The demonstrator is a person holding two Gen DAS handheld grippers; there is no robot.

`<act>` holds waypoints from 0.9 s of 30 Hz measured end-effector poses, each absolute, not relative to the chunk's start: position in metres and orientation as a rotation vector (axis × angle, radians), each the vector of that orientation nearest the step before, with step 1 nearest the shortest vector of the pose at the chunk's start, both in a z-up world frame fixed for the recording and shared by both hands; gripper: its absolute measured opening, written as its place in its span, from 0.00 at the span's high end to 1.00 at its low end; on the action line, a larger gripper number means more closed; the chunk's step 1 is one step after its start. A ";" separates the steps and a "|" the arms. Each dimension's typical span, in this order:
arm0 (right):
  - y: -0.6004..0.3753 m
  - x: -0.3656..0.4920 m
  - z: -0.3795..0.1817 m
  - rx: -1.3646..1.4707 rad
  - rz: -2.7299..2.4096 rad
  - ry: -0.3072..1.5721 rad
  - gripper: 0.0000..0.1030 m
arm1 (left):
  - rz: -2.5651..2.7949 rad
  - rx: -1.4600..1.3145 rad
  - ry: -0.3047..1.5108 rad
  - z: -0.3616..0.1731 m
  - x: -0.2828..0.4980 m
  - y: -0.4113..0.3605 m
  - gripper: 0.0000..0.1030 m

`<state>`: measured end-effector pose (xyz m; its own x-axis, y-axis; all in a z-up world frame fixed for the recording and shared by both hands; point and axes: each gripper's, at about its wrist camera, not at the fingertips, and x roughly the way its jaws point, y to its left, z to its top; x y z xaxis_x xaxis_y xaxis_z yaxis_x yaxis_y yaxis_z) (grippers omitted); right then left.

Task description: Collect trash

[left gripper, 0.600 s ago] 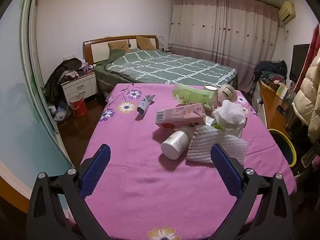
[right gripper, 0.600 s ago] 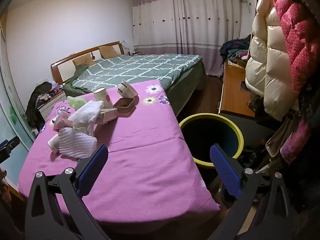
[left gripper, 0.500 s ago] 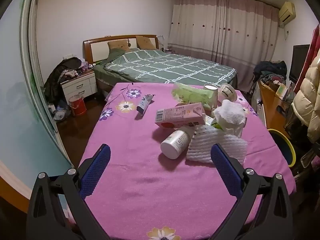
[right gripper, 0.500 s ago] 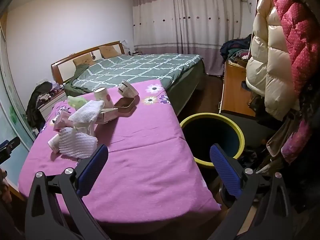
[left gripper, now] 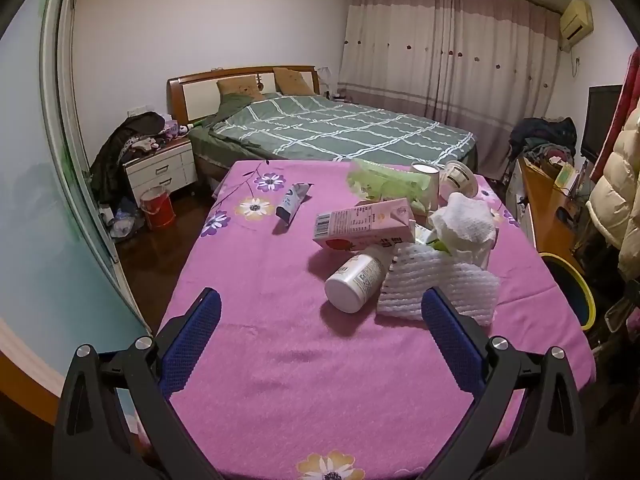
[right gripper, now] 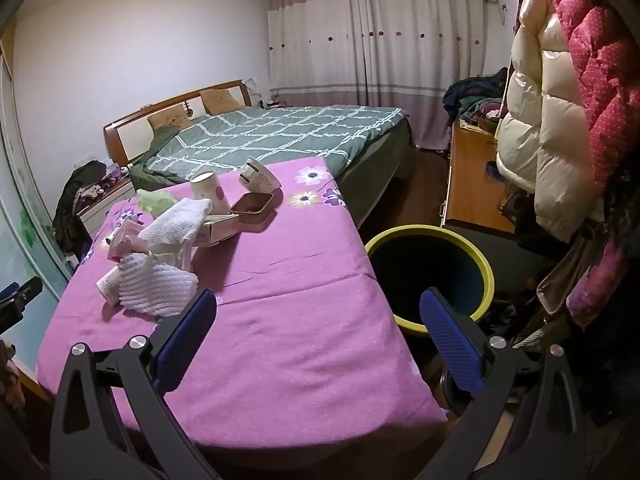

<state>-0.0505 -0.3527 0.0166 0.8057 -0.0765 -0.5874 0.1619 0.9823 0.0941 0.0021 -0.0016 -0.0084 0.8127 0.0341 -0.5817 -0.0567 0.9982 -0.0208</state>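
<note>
Two tools, both spread wide, nothing between their blue pads. Left tool [left gripper: 320,316] hangs over the near part of the pink-covered bench [left gripper: 280,360], pointing at the trash heap without touching it. In the left view, left to right: a tube [left gripper: 291,205] lying alone near the printed flowers; a white bottle [left gripper: 354,282] on its side, base toward the camera; a pink carton [left gripper: 364,224] resting across the bottle's far end; a green bag [left gripper: 384,182] behind the carton; white foam netting [left gripper: 436,288] just right of the bottle; a crumpled tissue [left gripper: 464,220] on top of the netting; two paper cups [left gripper: 444,180] at the far edge, one upright and one tipped.

Right tool [right gripper: 318,316] hangs over the bench's right edge. Left of it the same heap; a brown tray [right gripper: 253,206] sits beside the cups. On the floor to the right, just beside the bench, stands a bin [right gripper: 430,276] with a yellow rim, dark inside.
</note>
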 end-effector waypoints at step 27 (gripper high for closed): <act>-0.356 -0.045 0.016 0.158 -0.128 0.619 0.06 | 0.029 -0.030 0.633 -0.004 -0.001 -0.004 0.04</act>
